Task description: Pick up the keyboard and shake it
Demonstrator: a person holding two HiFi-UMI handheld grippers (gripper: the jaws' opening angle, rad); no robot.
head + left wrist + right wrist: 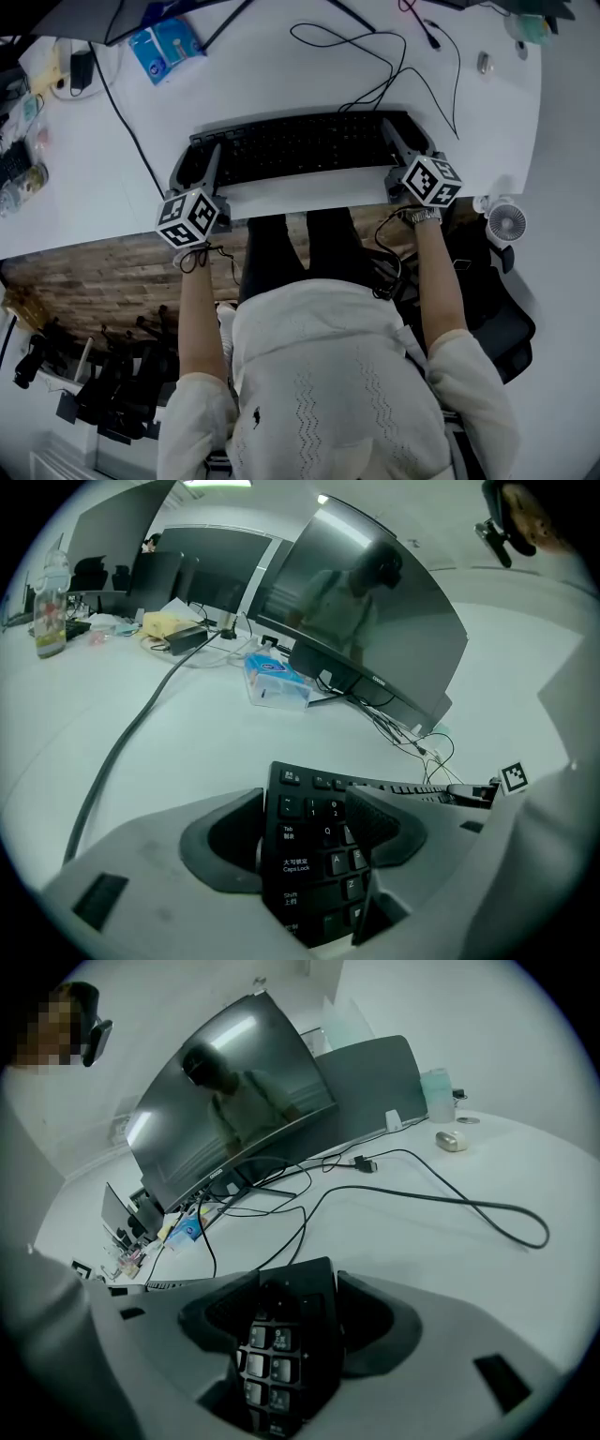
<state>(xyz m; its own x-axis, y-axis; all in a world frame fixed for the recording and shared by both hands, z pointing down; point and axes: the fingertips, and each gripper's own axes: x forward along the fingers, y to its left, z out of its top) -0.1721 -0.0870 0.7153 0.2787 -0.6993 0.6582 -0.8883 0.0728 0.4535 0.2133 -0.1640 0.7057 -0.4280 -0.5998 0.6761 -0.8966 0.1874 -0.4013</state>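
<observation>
Your left gripper (200, 167) is clamped on the left end of the black full-size computer keyboard (295, 148). In the left gripper view, that gripper (305, 841) has its jaws drawn in on either side of the keyboard (323, 808), around the Tab and Caps Lock keys. One dark pad (384, 827) lies over the key face.

Your right gripper (408, 145) holds the opposite end. In the right gripper view, its jaws (300, 1326) are closed narrow on the number-pad corner of the keyboard (281, 1335), which fills the gap between them.

From the head view, the keyboard runs left to right between your two grippers. It lies along the near edge of the white desk (281, 84), directly in front of you. You cannot tell from these views whether it rests on the desk or is raised off it.

Behind the keyboard, thin black cables (375, 56) loop across the desk. A blue packet of tissues (166, 44) lies well apart from the keyboard, at the far left near the stand of the large curved dark monitor (375, 639). A small white pebble-shaped case (484, 63) sits toward the far right. A small round white desk fan (506, 223) is at the desk's near right corner, just beside your right forearm.
</observation>
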